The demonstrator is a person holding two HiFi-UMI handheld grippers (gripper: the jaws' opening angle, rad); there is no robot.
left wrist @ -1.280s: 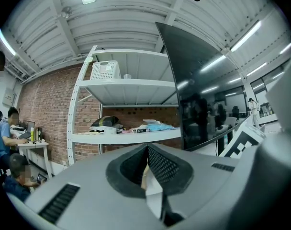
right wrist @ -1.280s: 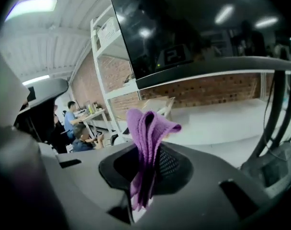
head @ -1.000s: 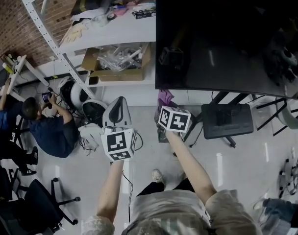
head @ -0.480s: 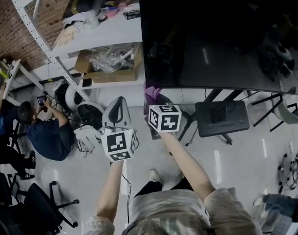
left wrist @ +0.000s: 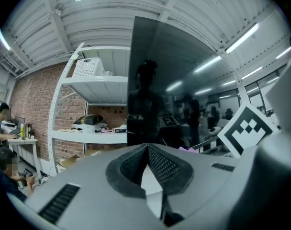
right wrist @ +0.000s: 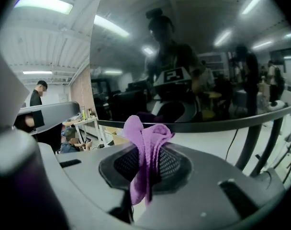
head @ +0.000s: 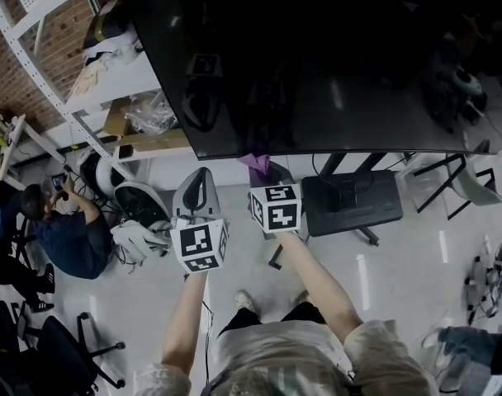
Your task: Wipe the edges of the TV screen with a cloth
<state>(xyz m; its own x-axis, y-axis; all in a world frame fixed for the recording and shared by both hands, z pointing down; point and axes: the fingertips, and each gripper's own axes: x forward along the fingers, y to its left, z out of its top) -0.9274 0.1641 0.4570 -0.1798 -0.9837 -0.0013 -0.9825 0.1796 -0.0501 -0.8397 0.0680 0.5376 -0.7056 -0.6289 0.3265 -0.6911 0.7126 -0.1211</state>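
The big dark TV screen (head: 333, 56) fills the top of the head view; its bottom edge (right wrist: 203, 124) crosses the right gripper view. My right gripper (head: 262, 172) is shut on a purple cloth (head: 257, 161), whose tuft (right wrist: 145, 140) sticks up between the jaws, just below the screen's bottom edge and near its left end. It is unclear whether the cloth touches the edge. My left gripper (head: 199, 173) hangs lower left of the screen's corner, shut and holding nothing (left wrist: 146, 148). The TV's left edge (left wrist: 132, 80) stands ahead of it.
A white shelf rack (head: 111, 81) with cardboard boxes and clutter stands left of the TV. The TV's black stand base (head: 350, 205) rests on the floor at right. A person (head: 57, 229) sits at far left, beside white gear (head: 135, 200). Chairs (head: 461, 184) stand at the right.
The TV now fills more of the head view and reaches further left. My right gripper with the cloth has shifted right from the lower-left corner along the bottom edge. The left gripper has barely moved.
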